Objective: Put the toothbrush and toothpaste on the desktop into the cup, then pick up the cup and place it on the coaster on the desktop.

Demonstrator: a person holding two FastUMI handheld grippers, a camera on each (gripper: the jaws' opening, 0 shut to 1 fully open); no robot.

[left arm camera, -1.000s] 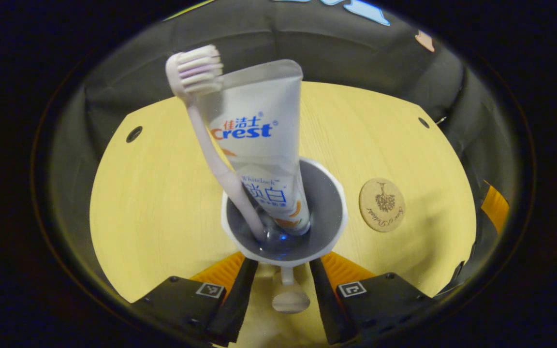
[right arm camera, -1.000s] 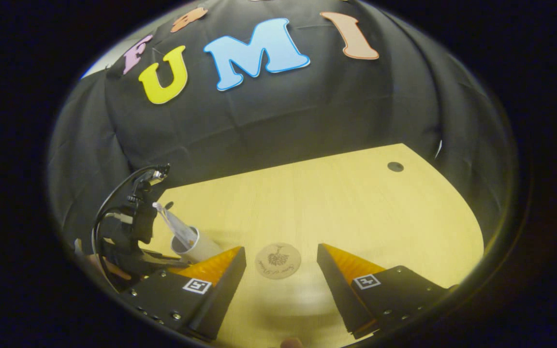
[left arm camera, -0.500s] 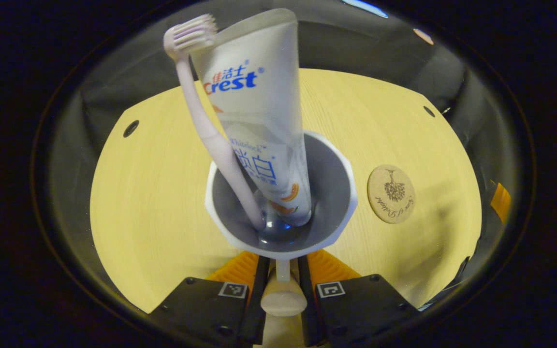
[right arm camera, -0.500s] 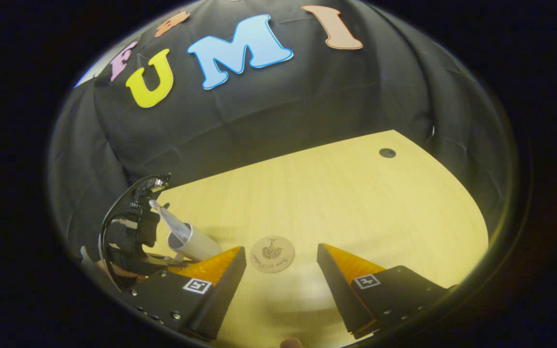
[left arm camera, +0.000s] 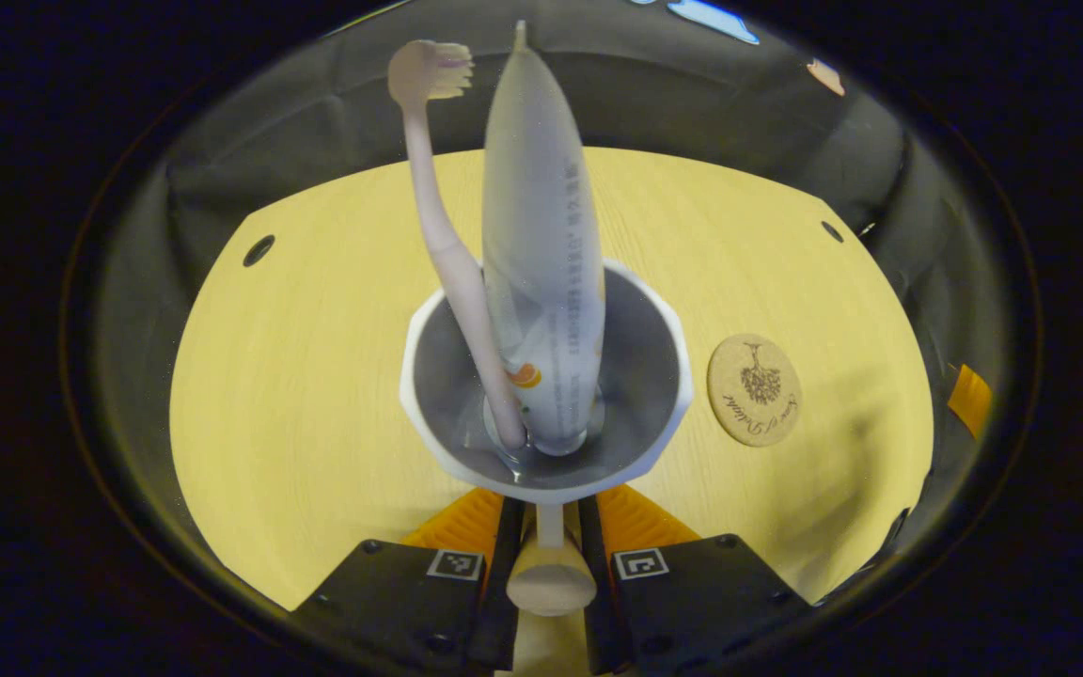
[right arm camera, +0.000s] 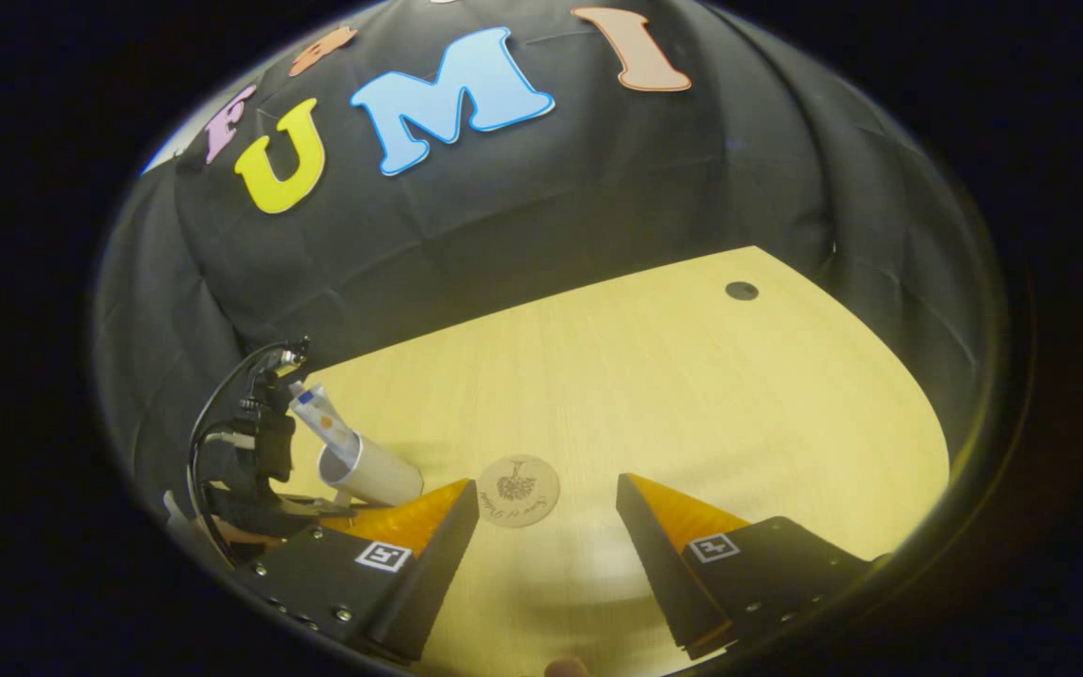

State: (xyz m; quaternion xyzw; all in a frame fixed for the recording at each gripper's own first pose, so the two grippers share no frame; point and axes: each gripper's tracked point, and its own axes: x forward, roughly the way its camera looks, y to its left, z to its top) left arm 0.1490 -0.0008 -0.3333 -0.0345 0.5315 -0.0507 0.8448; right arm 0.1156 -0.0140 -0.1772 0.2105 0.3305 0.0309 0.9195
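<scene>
In the left gripper view, the left gripper [left arm camera: 549, 527] is clamped on the handle [left arm camera: 551, 581] of the cup [left arm camera: 664, 442], both fingers pressing its sides, so the cup sits directly ahead of the fingertips. The toothbrush [left arm camera: 443, 249] and the toothpaste [left arm camera: 541, 273] stand inside the cup, leaning toward the far edge of the table [left arm camera: 316, 357], toothbrush left of the tube. Whether the cup's base touches the table cannot be told. The coaster [left arm camera: 754, 389] lies bare on the table just right of the cup, toward the right edge. In the right gripper view, the right gripper [right arm camera: 547, 512] hovers with fingers apart, holding nothing, the coaster just ahead of its left finger.
</scene>
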